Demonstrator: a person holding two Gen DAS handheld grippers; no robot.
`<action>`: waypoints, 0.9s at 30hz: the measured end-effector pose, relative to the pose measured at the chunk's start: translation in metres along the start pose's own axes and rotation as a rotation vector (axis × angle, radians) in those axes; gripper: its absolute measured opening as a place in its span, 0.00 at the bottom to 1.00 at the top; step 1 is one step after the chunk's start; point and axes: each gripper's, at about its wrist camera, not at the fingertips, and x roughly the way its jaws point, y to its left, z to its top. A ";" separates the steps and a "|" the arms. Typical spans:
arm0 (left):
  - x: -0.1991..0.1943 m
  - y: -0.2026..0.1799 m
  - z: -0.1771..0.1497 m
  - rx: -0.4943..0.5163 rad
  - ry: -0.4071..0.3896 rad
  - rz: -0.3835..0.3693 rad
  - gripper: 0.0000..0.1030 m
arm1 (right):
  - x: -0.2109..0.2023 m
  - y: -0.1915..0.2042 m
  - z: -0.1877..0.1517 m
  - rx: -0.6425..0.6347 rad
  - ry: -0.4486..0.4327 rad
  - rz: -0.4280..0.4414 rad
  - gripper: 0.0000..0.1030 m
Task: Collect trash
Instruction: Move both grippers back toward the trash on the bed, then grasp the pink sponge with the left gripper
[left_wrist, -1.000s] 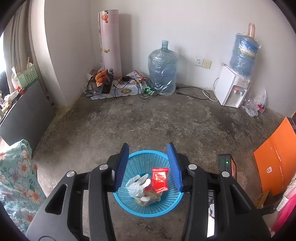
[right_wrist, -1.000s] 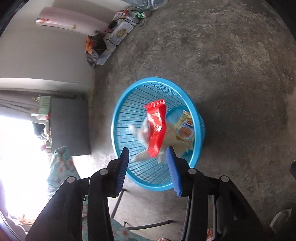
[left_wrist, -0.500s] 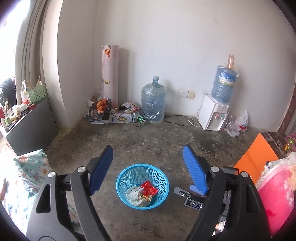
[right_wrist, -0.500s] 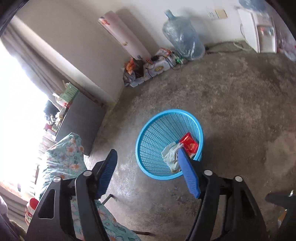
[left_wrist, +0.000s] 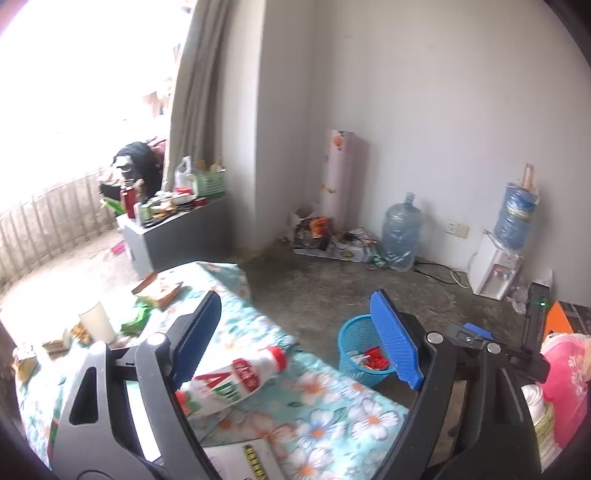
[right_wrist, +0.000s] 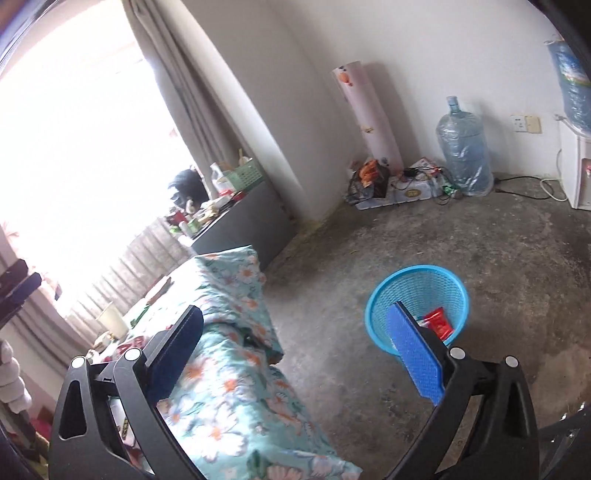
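On the floral-clothed table (left_wrist: 332, 413), one white paper cup (left_wrist: 98, 321) stands left of one toppled white plastic bottle with a red cap (left_wrist: 236, 376). Right of the table, one round blue mesh basket (left_wrist: 354, 332) on the concrete floor holds red wrapper trash (right_wrist: 439, 323). The left gripper (left_wrist: 295, 347) and right gripper (right_wrist: 295, 354) have just been opening; both gape, nothing between their jaws.

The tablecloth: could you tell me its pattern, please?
Teal tablecloth with white and orange flowers; clearest in the right wrist view.
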 end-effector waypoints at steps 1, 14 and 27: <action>-0.013 0.017 -0.005 -0.027 -0.003 0.039 0.76 | 0.001 0.010 -0.002 -0.014 0.016 0.037 0.94; -0.096 0.127 -0.083 -0.216 0.042 0.181 0.76 | 0.031 0.132 -0.057 -0.151 0.291 0.338 0.94; -0.085 0.126 -0.120 -0.242 0.097 -0.022 0.76 | 0.052 0.180 -0.127 -0.272 0.505 0.406 0.86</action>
